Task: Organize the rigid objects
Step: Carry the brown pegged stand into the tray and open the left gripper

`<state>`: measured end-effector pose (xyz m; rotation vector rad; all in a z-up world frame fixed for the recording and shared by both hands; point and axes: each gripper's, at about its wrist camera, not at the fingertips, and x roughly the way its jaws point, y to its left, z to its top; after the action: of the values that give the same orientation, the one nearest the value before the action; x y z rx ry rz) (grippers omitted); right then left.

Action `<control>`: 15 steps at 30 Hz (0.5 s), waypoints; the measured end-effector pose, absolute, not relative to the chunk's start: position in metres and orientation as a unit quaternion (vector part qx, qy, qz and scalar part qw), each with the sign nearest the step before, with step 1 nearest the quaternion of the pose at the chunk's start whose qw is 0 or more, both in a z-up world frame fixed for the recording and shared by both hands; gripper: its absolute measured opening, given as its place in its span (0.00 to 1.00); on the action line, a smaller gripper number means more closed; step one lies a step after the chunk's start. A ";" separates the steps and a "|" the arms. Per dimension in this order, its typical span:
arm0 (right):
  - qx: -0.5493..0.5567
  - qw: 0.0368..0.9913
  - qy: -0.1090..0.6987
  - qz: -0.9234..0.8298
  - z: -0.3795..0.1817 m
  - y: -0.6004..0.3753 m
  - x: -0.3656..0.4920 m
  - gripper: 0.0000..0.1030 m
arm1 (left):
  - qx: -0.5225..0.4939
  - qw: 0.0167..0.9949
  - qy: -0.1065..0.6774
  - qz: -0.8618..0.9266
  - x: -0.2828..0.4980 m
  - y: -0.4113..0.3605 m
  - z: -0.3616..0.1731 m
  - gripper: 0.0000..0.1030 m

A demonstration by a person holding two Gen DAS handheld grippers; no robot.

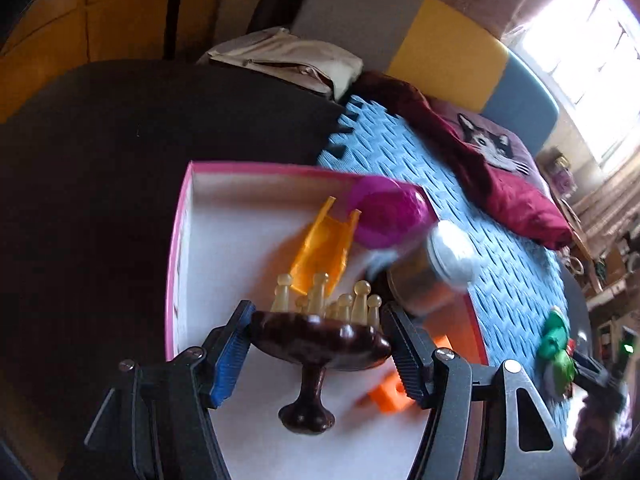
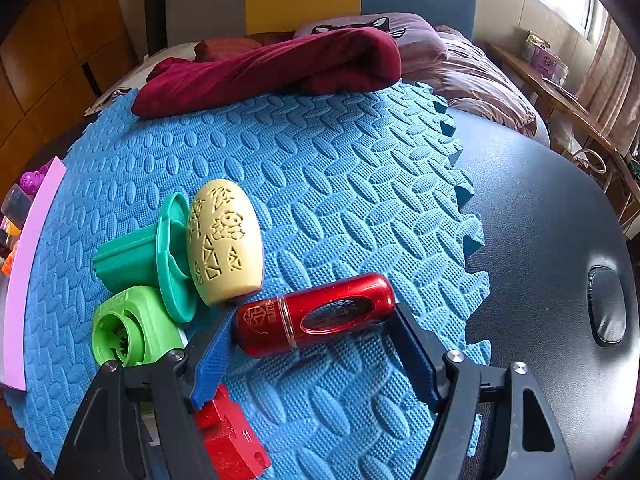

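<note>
In the left wrist view my left gripper [image 1: 318,316] is shut on a dark brown wooden massager [image 1: 320,342] with several pale pegs on top and a knobbed stem hanging below. It hangs over the near part of a white box with a pink rim [image 1: 178,248]. In the right wrist view my right gripper [image 2: 314,318] is shut on a red metal capsule [image 2: 316,316], one pad at each end, low over the blue foam mat [image 2: 320,184]. I cannot tell if the capsule is lifted off the mat.
The box holds an orange clear piece [image 1: 320,248], a magenta ball [image 1: 388,212], a silver-lidded jar [image 1: 436,272] and an orange block [image 1: 390,394]. On the mat lie a cream carved egg [image 2: 224,240], a teal part [image 2: 136,258], a light green part [image 2: 132,332] and a red block [image 2: 230,436]. A maroon cloth [image 2: 272,68] lies behind.
</note>
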<state>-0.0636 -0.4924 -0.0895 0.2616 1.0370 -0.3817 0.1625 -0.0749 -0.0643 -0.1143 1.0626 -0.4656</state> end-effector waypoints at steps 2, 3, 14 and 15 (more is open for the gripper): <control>0.123 0.843 0.491 -0.181 -0.090 -0.492 -0.064 0.74 | -0.057 0.836 0.502 -0.216 0.168 -0.077 -0.064 0.64; 0.124 0.843 0.491 -0.181 -0.090 -0.492 -0.064 0.74 | -0.056 0.839 0.499 -0.211 0.170 -0.077 -0.064 0.64; 0.124 0.843 0.491 -0.181 -0.090 -0.492 -0.064 0.74 | -0.067 0.858 0.468 -0.202 0.152 -0.059 -0.045 0.76; 0.124 0.843 0.491 -0.181 -0.090 -0.492 -0.064 0.74 | -0.068 0.862 0.463 -0.198 0.147 -0.056 -0.042 0.76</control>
<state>-0.0635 -0.4923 -0.0895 0.2612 1.0375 -0.3819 0.1470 -0.0558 -0.0421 -0.1418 0.9704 -0.4148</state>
